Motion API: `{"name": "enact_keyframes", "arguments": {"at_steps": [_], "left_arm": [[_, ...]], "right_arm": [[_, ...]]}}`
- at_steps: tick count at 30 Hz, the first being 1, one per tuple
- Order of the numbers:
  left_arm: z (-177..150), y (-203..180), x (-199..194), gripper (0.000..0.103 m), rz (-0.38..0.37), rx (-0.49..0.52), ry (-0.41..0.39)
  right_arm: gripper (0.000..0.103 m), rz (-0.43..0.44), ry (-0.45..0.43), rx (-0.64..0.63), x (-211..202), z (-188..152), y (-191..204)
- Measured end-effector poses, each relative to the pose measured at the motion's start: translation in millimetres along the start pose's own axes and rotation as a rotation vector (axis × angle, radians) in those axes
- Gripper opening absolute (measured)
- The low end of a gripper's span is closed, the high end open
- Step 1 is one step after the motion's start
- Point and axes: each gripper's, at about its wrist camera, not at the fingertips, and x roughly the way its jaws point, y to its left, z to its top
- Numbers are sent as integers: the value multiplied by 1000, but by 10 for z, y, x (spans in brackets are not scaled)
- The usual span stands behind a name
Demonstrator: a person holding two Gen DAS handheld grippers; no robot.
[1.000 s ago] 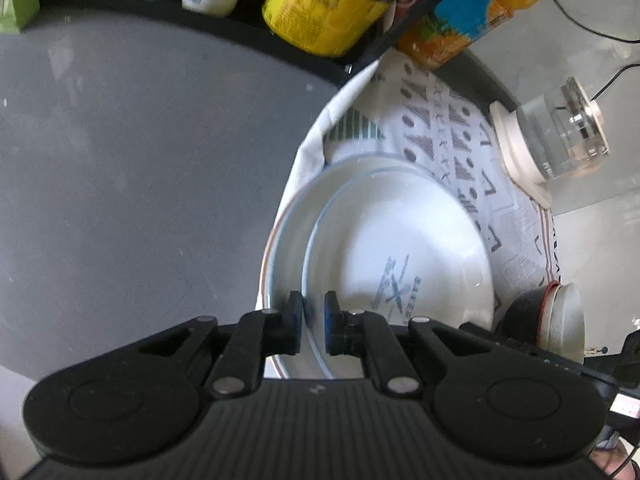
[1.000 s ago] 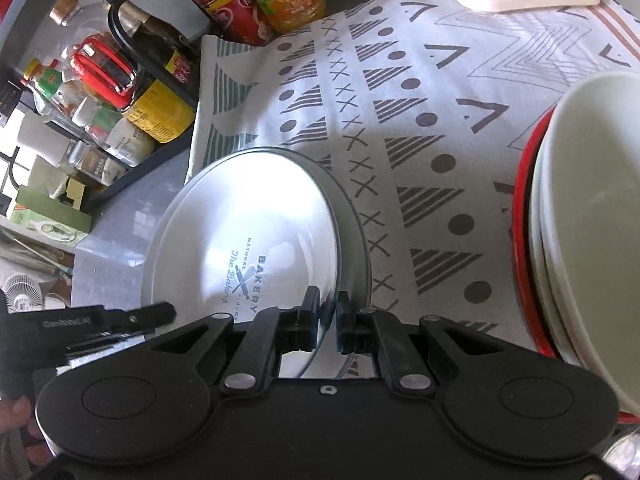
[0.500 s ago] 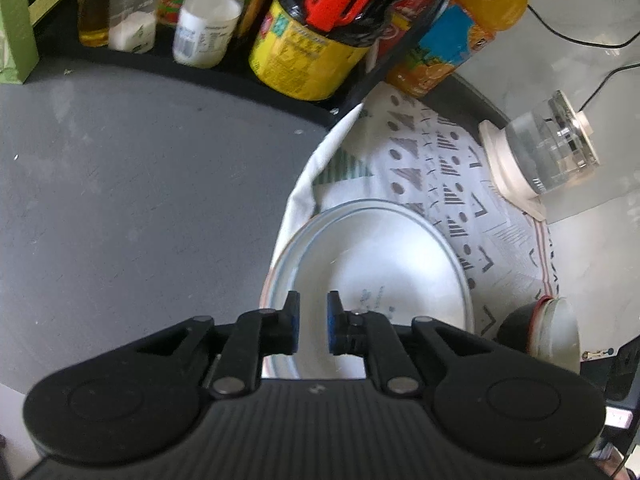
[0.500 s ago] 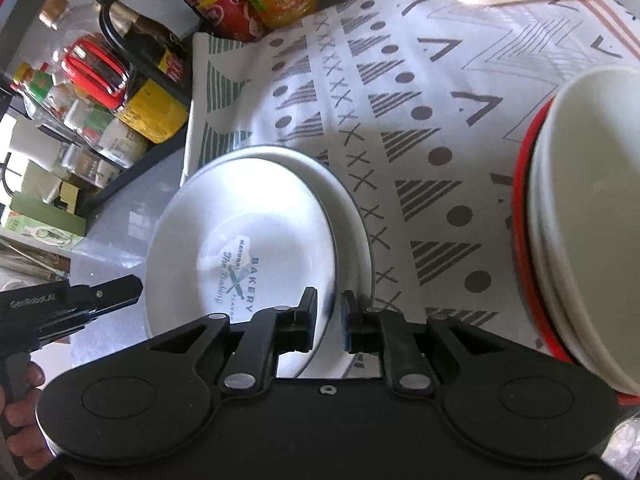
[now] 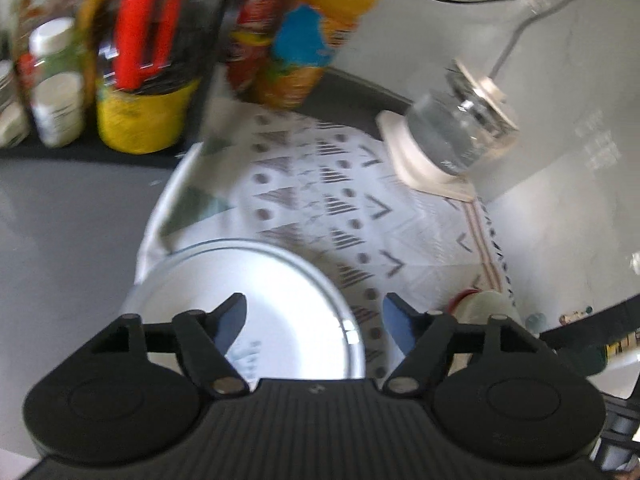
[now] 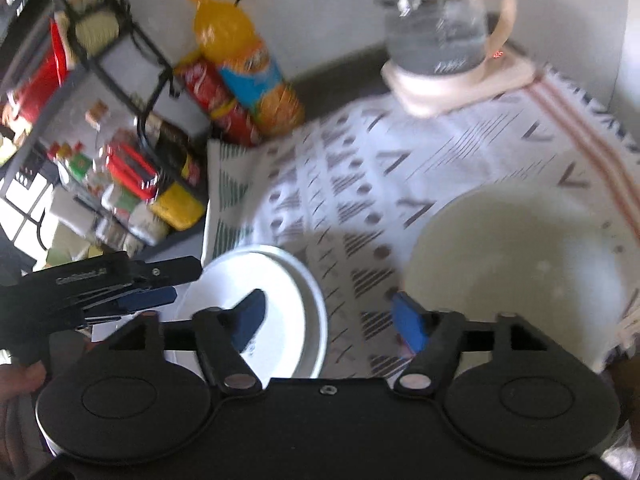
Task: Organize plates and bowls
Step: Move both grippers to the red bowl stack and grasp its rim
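Two white plates [image 5: 276, 300] lie stacked on the patterned cloth [image 5: 328, 188], the upper one nested in the lower. They also show in the right wrist view [image 6: 280, 300]. My left gripper [image 5: 314, 314] is open and empty above the plates' near edge. My right gripper [image 6: 328, 314] is open and empty, between the plates and a stack of cream bowls [image 6: 516, 256] with a red-rimmed one at the bottom. The bowls show small at the right in the left wrist view [image 5: 486, 304]. The left gripper shows at the left of the right wrist view [image 6: 132, 284].
A black rack [image 6: 104, 64] with jars and bottles stands at the left. An orange juice bottle [image 6: 248, 72] and a red can [image 6: 216, 100] stand behind the cloth. A glass kettle [image 6: 440, 28] on a cream base sits at the back right. Grey counter [image 5: 68, 232] lies left of the cloth.
Both grippers have let go of the upper plate, opened wide, and pulled up and back. The plate now rests nested in the lower one.
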Motion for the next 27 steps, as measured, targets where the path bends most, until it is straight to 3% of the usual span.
{"name": "enact_keyframes", "arguments": {"at_steps": [8, 19, 24, 27], "left_arm": [[-52, -580, 276, 83, -46, 45, 38], [-319, -993, 643, 82, -58, 27, 89], [-426, -1040, 834, 79, -48, -13, 122], [-495, -1051, 955, 70, -35, -38, 143]], "right_arm": [[88, -36, -68, 14, -351, 88, -443], [88, -116, -60, 99, -404, 112, -1132], [77, -139, -17, 119, -293, 85, -1382], [65, -135, 30, 140, -166, 44, -1527]]}}
